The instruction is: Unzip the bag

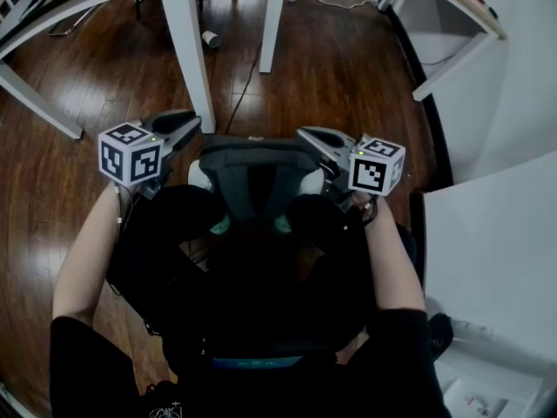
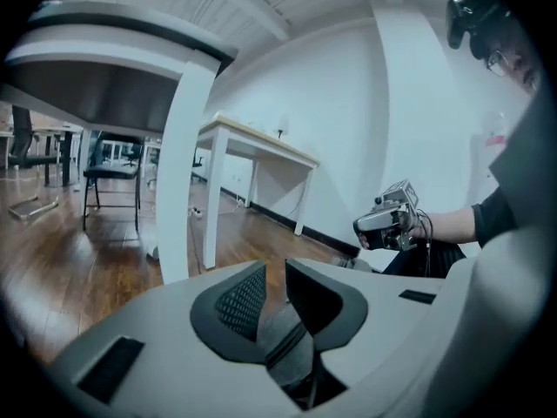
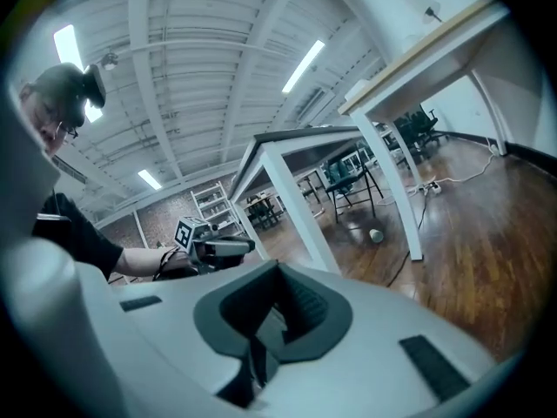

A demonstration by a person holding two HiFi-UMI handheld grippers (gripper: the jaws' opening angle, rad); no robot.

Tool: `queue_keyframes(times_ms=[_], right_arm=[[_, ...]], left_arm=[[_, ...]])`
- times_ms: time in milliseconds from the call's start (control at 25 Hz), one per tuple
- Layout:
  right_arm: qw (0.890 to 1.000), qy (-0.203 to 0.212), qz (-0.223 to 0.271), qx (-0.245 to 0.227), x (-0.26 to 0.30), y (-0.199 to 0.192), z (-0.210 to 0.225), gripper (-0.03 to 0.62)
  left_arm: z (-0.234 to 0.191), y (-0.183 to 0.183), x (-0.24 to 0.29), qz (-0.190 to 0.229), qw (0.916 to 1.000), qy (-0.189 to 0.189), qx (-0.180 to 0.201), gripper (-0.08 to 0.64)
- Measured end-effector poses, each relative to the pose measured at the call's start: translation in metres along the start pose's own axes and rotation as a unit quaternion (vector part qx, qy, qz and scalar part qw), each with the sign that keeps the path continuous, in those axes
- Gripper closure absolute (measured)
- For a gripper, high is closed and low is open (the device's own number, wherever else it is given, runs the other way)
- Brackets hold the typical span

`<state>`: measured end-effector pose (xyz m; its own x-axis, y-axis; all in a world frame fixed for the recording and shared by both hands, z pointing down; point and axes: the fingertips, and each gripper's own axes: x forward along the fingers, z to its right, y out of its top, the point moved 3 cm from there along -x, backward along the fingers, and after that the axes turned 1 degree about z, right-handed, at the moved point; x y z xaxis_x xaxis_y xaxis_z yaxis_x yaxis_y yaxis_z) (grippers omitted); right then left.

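A dark bag (image 1: 252,303) lies across the person's lap in the head view. Its far end (image 1: 252,181) is grey and white with teal bits, and I cannot make out a zip. My left gripper (image 1: 187,125) hovers at the bag's far left corner. A narrow gap shows between its jaws (image 2: 274,273), with nothing in it. My right gripper (image 1: 312,136) hovers at the far right corner with its jaws (image 3: 277,273) shut on nothing. Each gripper view shows the other gripper: the right gripper (image 2: 387,220) and the left gripper (image 3: 218,249), both held in the air.
Two white table legs (image 1: 196,50) (image 1: 271,20) stand just beyond the grippers on the wooden floor. A cable (image 1: 248,68) runs between them, near a small white cup (image 1: 210,38). Another white table (image 1: 452,50) stands at the far right.
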<state>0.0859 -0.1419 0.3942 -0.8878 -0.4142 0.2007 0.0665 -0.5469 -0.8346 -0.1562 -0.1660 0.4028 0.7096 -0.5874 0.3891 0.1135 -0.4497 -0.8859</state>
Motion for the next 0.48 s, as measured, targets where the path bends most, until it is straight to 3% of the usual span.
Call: queue_keyframes(times_ms=[120,200,320,480], right_arm=[[0.999,0.015,0.021,-0.030,0.006,0.016,-0.016,0.581],[0.996,0.022,0.037,-0.077,0.010,0.030,-0.033,0.581],[0.988,0.015,0.045,-0.150,0.017,0.040,-0.049,0.581],[0.979,-0.008,0.028,-0.202,0.026,0.038,-0.051,0.581]], left_arm=[[0.022,0.028,0.003,0.066,0.9973,-0.031,0.005,0.491],[0.040,0.045,0.010,0.094,0.9942,-0.052,0.012,0.492],[0.064,0.058,0.019,0.111,0.9901,-0.065,0.057,0.491],[0.085,0.064,0.026,0.123,0.9851,-0.065,0.101,0.492]])
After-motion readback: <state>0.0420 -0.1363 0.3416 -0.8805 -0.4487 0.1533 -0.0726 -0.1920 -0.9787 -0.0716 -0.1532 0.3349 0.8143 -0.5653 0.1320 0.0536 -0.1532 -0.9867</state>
